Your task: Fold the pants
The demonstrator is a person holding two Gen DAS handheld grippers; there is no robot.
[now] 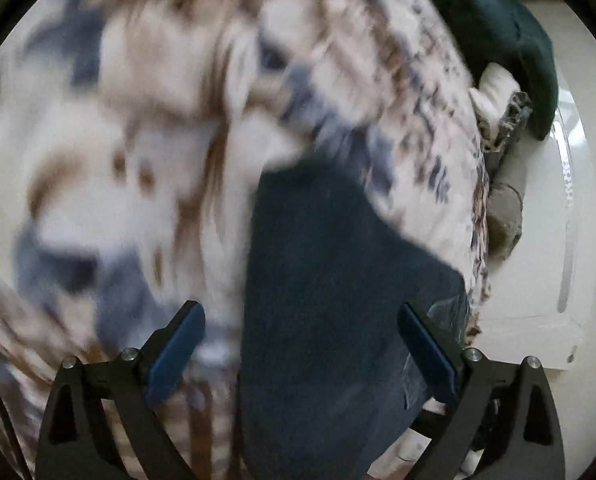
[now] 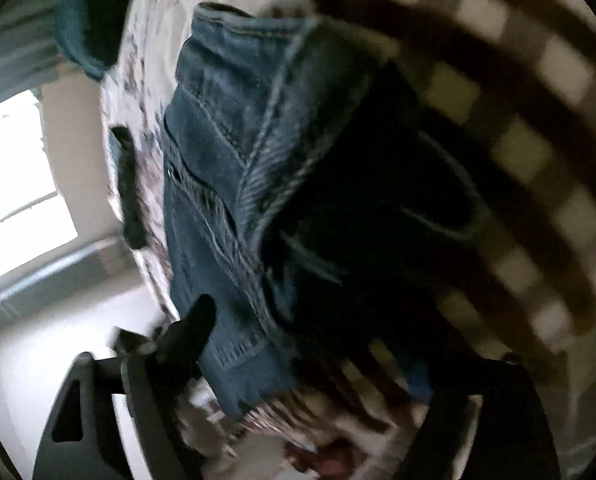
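On the patterned bedspread (image 1: 145, 128) lie dark jeans (image 1: 318, 280). The left gripper (image 1: 302, 352) hangs over them, jaws wide apart, gripping nothing. The right gripper (image 2: 310, 360) also gapes, jeans between its jaws.

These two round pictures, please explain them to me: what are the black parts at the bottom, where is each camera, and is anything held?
Each picture comes from a camera on a hand-held gripper, looking along its two fingers. The black parts are those fingers. In the left view, the left gripper stands open over dark jeans lying on a patterned bedspread; the pads do not press the cloth. In the right view, the right gripper is very close to the jeans' seams and also looks open. The checked cloth is blurred. Nothing is held.
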